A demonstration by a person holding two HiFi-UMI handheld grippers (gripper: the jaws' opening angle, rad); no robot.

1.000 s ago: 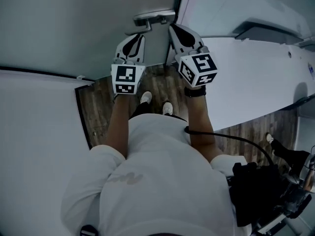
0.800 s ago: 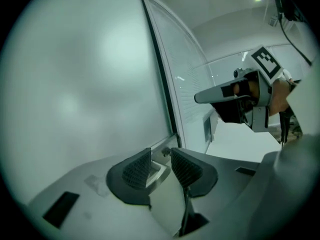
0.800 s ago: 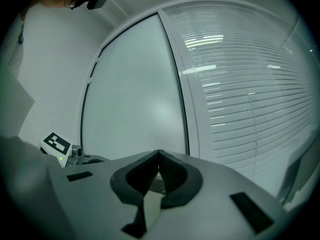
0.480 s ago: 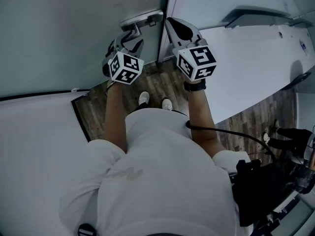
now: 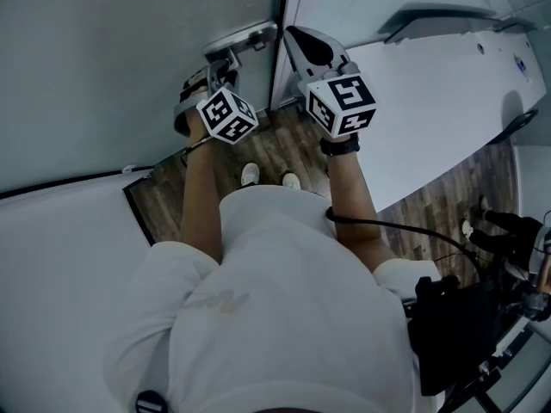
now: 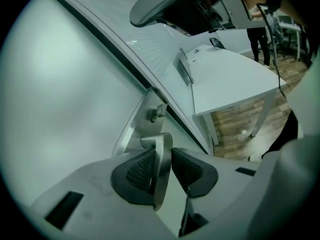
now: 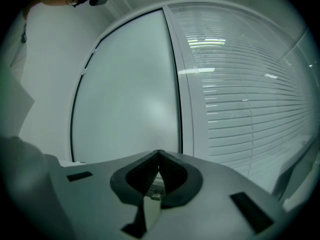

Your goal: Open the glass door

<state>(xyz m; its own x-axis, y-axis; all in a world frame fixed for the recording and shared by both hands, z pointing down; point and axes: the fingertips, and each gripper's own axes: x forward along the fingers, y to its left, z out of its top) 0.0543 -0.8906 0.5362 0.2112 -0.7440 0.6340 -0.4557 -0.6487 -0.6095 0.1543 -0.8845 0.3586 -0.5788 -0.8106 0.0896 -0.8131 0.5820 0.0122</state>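
Note:
The frosted glass door (image 5: 129, 58) stands in front of me, with its metal handle (image 5: 244, 37) near the door's right edge. My left gripper (image 5: 224, 63) points down at the handle. In the left gripper view the handle's flat lever (image 6: 162, 146) runs between the two pads, which have just been closing and now press on it. The handle's back plate (image 6: 142, 121) lies just beyond. My right gripper (image 5: 291, 34) is held level by the door's edge, to the right of the handle. Its jaws (image 7: 159, 156) are shut with nothing between them, facing the pane (image 7: 130, 84).
A white frame post (image 7: 190, 84) and slatted blinds (image 7: 250, 99) stand right of the door. A white desk (image 5: 430, 101) runs along the right over wooden floor (image 5: 284, 144). A black bag (image 5: 465, 334) and a cable (image 5: 405, 235) hang at my right side.
My left gripper has sunk and rolled, opened, and closed round the handle's lever. The right gripper has stayed beside the door's edge.

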